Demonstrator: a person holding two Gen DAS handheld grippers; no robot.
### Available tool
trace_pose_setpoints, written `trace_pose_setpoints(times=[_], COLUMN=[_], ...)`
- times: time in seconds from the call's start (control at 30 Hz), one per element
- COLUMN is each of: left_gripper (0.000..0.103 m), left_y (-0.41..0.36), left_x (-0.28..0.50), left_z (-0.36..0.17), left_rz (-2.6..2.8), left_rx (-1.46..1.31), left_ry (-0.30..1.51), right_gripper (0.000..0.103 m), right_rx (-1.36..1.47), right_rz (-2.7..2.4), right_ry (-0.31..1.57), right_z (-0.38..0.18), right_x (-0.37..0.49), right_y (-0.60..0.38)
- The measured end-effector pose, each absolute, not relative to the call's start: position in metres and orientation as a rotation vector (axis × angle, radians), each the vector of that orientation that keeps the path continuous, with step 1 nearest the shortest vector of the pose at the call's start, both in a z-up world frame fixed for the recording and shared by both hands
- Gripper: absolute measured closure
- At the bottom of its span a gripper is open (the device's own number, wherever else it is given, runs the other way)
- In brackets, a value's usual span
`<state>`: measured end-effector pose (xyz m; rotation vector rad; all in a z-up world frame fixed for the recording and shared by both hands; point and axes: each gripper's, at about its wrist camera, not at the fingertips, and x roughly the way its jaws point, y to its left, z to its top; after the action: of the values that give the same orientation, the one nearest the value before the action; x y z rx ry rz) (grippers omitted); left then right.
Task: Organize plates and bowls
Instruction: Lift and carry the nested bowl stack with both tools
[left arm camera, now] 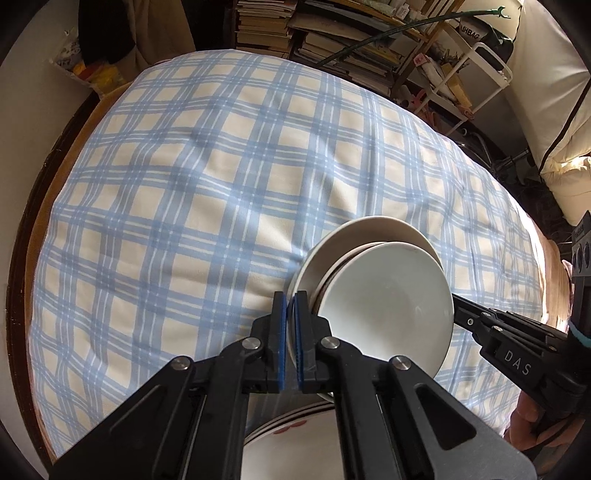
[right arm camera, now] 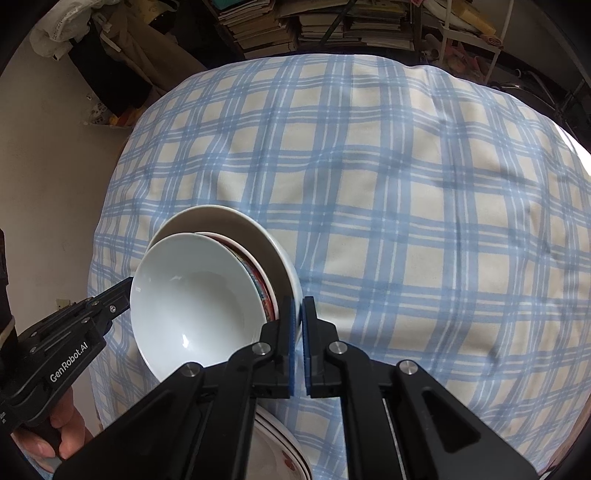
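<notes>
A stack of dishes is held above the checked cloth: a white bowl (left arm camera: 388, 295) (right arm camera: 192, 295) on top, a red-patterned bowl (right arm camera: 262, 280) under it, and a wide white plate (left arm camera: 369, 229) (right arm camera: 229, 218) at the bottom. My left gripper (left arm camera: 290, 299) is shut on the plate's left rim. My right gripper (right arm camera: 298, 306) is shut on the plate's right rim. Each gripper shows in the other's view, the right one (left arm camera: 517, 350) and the left one (right arm camera: 66, 350). More plates with a red pattern (left arm camera: 295, 432) (right arm camera: 284, 446) lie below the grippers.
The blue and cream checked cloth (left arm camera: 203, 184) (right arm camera: 406, 203) covers a table. Bookshelves with stacked books (left arm camera: 332, 33) (right arm camera: 295, 26) stand behind it. A white wire rack (left arm camera: 480, 74) is at the back right. A wooden table edge (left arm camera: 40, 206) shows at the left.
</notes>
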<state>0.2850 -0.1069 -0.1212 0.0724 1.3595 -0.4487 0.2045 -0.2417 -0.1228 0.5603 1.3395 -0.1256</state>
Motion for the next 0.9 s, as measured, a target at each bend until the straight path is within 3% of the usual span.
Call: trace_pose_setpoints(times=[0.9], left_gripper=[0.100], left_y=[-0.097], left_x=[0.272], left_z=[-0.122], left_rz=[-0.441], left_rx=[0.019], left_ry=[1.273], right_gripper=[0.094], right_rx=[0.682], right_rz=[-0.125], right_ry=[1.255], right_z=[-0.124], right_x=[0.188], right_y=[-0.249])
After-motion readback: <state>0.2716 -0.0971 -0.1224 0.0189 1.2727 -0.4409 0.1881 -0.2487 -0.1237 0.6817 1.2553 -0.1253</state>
